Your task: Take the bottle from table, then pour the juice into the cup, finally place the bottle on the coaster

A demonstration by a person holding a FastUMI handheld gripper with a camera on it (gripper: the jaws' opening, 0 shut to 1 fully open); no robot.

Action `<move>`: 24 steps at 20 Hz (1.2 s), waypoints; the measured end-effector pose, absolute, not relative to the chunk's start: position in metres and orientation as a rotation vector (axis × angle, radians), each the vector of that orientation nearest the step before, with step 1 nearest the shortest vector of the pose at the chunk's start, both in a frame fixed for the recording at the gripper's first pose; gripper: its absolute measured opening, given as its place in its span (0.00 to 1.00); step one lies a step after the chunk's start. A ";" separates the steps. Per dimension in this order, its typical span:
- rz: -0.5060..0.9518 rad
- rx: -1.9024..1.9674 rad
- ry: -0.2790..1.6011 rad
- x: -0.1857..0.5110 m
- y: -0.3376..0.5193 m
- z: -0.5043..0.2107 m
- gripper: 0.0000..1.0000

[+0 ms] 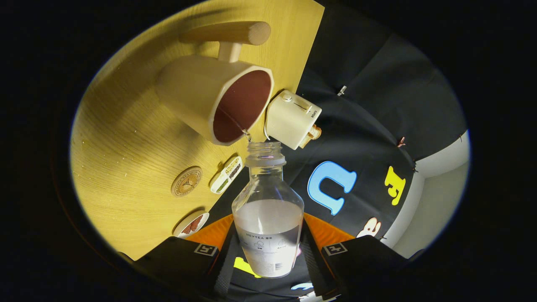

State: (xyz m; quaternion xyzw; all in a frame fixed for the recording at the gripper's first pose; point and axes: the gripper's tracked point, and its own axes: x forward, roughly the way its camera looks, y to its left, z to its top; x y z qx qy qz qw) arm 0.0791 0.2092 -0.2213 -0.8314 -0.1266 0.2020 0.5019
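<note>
My gripper (268,251) is shut on a clear bottle (268,218), both fingers pressing its lower body. The bottle is uncapped, holds a pale milky liquid, and is tipped over together with me. Its open mouth (265,151) sits right at the rim of the cup (214,100), which is cream outside and brown inside with a long wooden handle. A thin thread or drop of liquid shows between mouth and rim. The round wooden coaster (186,181) lies on the table (121,138) beside the bottle's neck, apart from the cup.
A white boxy appliance (292,118) with a knob stands at the table's edge right beside the cup. A small oblong dish (226,174) and a small round plate (192,224) lie near the coaster. Black cloth hangs beyond the table edge.
</note>
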 end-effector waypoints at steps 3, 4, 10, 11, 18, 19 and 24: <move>0.492 -2.033 -0.331 0.076 0.212 -0.221 0.76; 0.489 -2.042 -0.341 0.075 0.213 -0.220 0.76; 0.510 -2.138 -0.454 0.063 0.224 -0.218 0.76; 0.514 -2.153 -0.460 0.064 0.227 -0.216 0.76; 0.523 -2.238 -0.559 0.060 0.245 -0.211 0.76; 0.520 -2.247 -0.572 0.059 0.247 -0.209 0.76; 0.514 -2.276 -0.615 0.060 0.249 -0.205 0.76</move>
